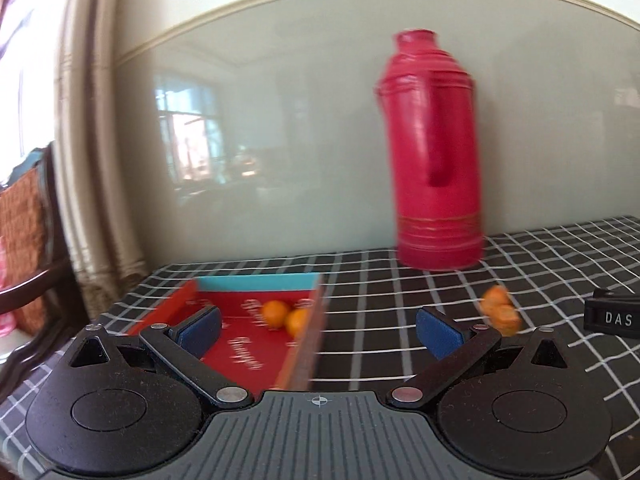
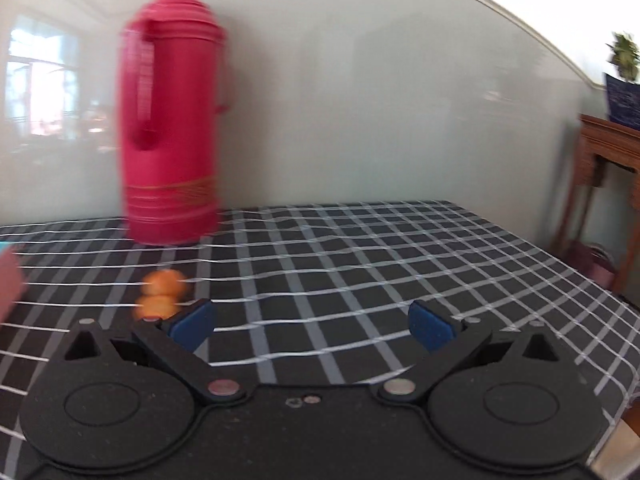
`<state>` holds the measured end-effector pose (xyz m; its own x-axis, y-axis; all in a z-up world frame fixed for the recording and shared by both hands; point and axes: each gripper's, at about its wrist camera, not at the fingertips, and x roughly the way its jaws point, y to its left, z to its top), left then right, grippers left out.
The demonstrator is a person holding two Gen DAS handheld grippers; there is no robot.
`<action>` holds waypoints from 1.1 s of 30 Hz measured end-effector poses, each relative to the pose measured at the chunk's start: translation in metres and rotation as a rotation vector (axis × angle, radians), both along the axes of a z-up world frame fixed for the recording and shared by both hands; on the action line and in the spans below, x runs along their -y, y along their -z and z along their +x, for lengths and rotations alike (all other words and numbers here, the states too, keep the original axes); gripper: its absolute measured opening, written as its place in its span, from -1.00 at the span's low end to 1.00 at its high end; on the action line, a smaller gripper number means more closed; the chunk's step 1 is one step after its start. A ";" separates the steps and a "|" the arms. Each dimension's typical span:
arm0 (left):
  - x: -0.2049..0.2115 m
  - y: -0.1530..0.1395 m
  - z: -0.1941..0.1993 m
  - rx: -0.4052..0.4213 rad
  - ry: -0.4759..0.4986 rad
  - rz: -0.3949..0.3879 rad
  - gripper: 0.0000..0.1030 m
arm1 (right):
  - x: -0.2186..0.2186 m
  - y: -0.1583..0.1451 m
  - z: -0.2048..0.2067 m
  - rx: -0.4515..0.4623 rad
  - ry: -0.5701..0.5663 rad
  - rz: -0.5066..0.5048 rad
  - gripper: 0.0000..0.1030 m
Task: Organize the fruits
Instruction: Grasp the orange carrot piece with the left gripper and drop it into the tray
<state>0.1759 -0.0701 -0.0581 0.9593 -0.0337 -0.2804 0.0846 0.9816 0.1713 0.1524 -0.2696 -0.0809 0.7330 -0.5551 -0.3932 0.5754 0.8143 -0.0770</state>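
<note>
A red box (image 1: 240, 356) with a turquoise far wall lies open on the checked tablecloth; two small oranges (image 1: 286, 317) sit inside it. Two more oranges (image 1: 500, 311) lie on the cloth right of the box; they also show in the right wrist view (image 2: 162, 294), blurred. My left gripper (image 1: 318, 330) is open and empty, over the box's right wall. My right gripper (image 2: 312, 326) is open and empty above the cloth, with the loose oranges just beyond its left finger (image 2: 192, 324).
A tall red thermos (image 1: 434, 152) stands at the back against the wall, also in the right wrist view (image 2: 172, 120). A black object marked "DAS" (image 1: 612, 318) lies at the right. The black checked tablecloth (image 2: 380, 260) ends at the right edge; a wooden stand (image 2: 608, 168) is beyond.
</note>
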 end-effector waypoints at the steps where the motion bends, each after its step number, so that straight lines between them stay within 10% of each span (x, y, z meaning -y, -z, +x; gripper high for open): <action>1: 0.008 0.002 0.003 -0.009 0.019 0.003 0.99 | 0.007 0.001 -0.003 -0.001 0.026 -0.005 0.89; 33: 0.141 0.049 0.087 -0.278 0.245 -0.016 0.49 | 0.079 0.007 -0.029 -0.016 0.282 -0.029 0.89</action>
<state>0.2627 -0.2116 -0.1067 0.8093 -0.2592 -0.5271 0.3586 0.9287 0.0939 0.1233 -0.3483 -0.0884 0.5420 -0.7474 -0.3843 0.7775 0.6195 -0.1084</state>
